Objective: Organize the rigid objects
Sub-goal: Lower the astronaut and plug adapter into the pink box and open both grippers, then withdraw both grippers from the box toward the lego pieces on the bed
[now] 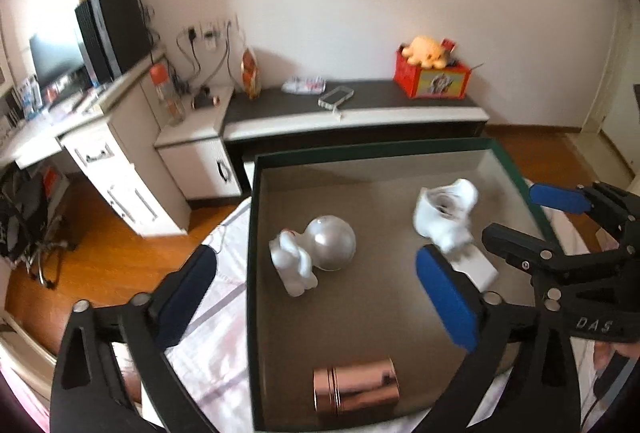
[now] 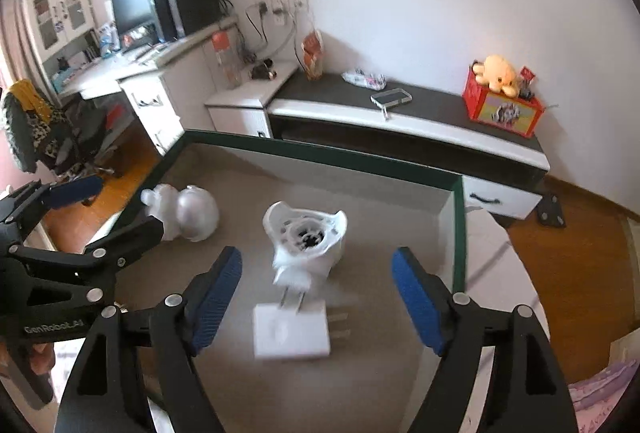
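Note:
A shallow box with a dark green rim [image 1: 250, 233] [image 2: 320, 152] lies on a bed. In it are a white figurine [image 1: 294, 265] beside a clear globe [image 1: 331, 242], a rose-gold cylinder [image 1: 356, 385] on its side, a white plug-in device [image 1: 446, 213] [image 2: 306, 239] and a white square charger [image 2: 291, 331] [image 1: 476, 265]. My left gripper [image 1: 316, 301] is open and empty above the box's left part. My right gripper [image 2: 316, 301] is open and empty, its pads either side of the charger and plug-in device. It also shows in the left wrist view [image 1: 516, 217].
Striped bedding [image 1: 216, 313] surrounds the box. Beyond it stands a low black and white cabinet [image 1: 352, 113] with a red box and plush toy [image 1: 430, 73]. A white desk with a monitor [image 1: 56, 57] is at the left. Wooden floor [image 2: 580, 241] lies around the bed.

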The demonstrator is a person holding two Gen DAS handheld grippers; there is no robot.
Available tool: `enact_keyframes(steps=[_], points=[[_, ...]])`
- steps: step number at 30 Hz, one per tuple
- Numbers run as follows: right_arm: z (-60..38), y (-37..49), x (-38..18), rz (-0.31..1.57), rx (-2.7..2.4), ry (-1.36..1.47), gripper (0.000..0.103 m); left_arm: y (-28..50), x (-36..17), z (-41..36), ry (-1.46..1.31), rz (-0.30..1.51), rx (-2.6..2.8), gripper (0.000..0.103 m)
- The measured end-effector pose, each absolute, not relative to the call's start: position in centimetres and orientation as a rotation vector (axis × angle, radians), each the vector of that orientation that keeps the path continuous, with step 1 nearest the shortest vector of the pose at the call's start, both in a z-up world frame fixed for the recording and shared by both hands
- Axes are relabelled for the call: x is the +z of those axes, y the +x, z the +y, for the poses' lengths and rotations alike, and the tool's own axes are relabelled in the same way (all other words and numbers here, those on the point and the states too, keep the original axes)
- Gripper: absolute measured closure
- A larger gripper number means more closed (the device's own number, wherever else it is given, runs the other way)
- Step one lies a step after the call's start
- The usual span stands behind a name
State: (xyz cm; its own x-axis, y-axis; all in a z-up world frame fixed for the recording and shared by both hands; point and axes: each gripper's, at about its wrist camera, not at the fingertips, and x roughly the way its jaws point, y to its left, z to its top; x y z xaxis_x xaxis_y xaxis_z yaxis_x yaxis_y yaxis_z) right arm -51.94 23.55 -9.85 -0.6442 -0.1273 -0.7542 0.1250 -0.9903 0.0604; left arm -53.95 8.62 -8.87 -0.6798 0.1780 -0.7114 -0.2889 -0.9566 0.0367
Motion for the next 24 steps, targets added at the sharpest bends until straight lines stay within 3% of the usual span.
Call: enact_keyframes(steps=[12,24], points=[[21.4,-38.6,-5.3,0.069,-2.789,0.997,0.023,-39.0,-4.2,6.3,-0.837,0.259,2.708,0.000],[20.1,-27.5,-5.0,0.082,-2.878,0.886,0.022,-27.5,-3.9,5.7,-0.725,0.302,2.719,0.000]])
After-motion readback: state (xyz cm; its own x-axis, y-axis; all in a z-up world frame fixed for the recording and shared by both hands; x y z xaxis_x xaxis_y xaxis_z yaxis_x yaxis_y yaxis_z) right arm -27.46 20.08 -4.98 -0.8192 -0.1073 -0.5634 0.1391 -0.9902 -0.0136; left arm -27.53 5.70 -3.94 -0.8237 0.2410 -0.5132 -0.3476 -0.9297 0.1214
